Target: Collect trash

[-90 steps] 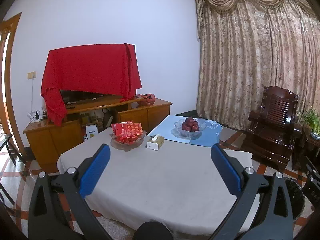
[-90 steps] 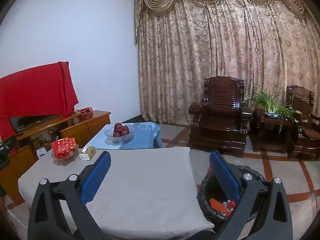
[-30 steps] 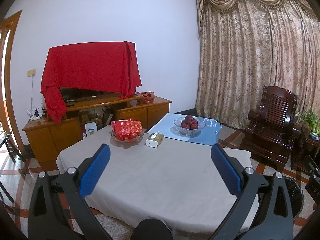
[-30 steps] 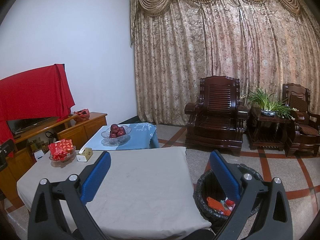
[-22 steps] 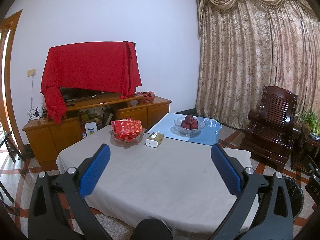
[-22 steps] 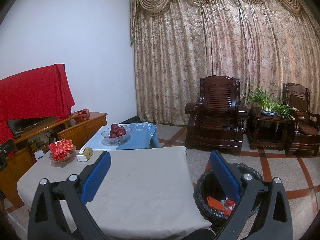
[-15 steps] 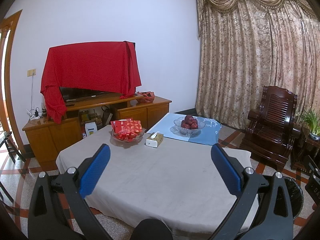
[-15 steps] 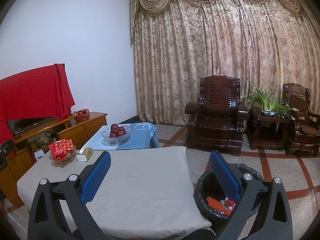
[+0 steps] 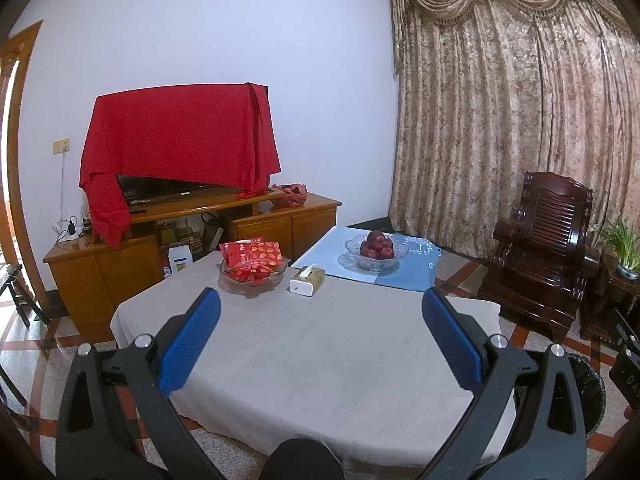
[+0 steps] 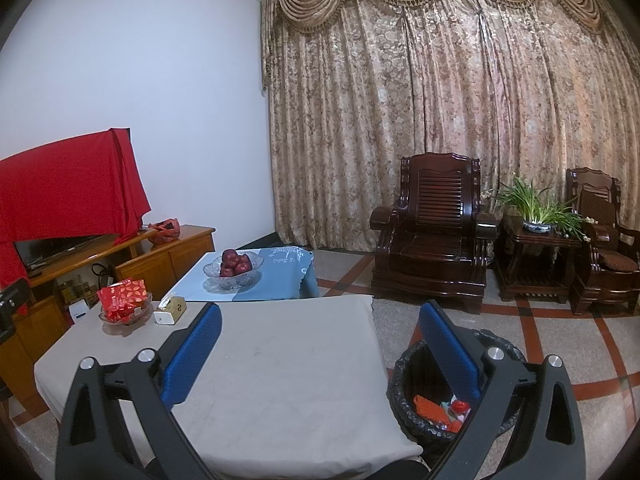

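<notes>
A black-lined trash bin [image 10: 416, 376] stands on the floor right of the table and holds orange and red wrappers [image 10: 434, 408]; its rim [image 9: 592, 392] shows at the lower right of the left wrist view. The grey-clothed table [image 9: 312, 352] has no loose trash visible on it. My left gripper [image 9: 320, 300] hangs open above the table's near edge with nothing between its blue pads [image 9: 192, 340]. Over the table's right corner and the bin, my right gripper [image 10: 318, 312] is open and empty.
At the table's far end sit a glass bowl of red packets [image 9: 254, 268] and a tissue box [image 9: 307, 279]. A bowl of apples [image 9: 376, 252] rests on a blue-clothed low table [image 9: 416, 272]. Dark wooden armchairs [image 10: 436, 232], a plant stand [image 10: 536, 236] and a TV cabinet [image 9: 160, 240] ring the room.
Over three seconds both views have drifted back slightly, the right one showing more of the bin. Nothing has visibly changed in the last second.
</notes>
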Motion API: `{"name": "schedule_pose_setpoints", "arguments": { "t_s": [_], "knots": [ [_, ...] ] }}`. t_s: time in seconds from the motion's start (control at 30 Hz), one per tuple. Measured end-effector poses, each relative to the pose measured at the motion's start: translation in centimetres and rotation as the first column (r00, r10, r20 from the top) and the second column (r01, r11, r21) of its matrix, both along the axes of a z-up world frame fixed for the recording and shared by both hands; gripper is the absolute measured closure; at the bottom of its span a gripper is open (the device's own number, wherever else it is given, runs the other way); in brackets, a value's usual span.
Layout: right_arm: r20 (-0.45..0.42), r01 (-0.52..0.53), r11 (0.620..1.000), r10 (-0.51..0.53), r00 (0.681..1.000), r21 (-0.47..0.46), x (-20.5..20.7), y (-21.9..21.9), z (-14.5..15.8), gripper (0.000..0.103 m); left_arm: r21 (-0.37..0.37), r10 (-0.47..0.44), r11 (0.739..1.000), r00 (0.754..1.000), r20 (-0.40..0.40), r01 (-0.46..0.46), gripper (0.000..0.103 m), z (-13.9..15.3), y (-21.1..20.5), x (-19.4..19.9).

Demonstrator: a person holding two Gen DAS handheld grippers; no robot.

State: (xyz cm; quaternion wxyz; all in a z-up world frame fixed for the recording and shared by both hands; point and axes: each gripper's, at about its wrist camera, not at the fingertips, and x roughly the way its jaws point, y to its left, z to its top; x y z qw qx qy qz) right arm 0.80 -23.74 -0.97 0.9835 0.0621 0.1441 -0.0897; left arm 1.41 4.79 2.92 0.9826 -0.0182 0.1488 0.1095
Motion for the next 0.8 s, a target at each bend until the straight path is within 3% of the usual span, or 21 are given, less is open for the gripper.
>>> {"name": "schedule_pose_setpoints", "arguments": {
  "t_s": [0.8],
  "knots": [
    [-0.001,0.001,1.0,-0.001,1.0,-0.002,0.08,0.16,0.28,0.006,-0.001,-0.002,1.0,1.0,-0.007,0.001,0.005,-0.09,-0.23,-0.1]
  ]
}}
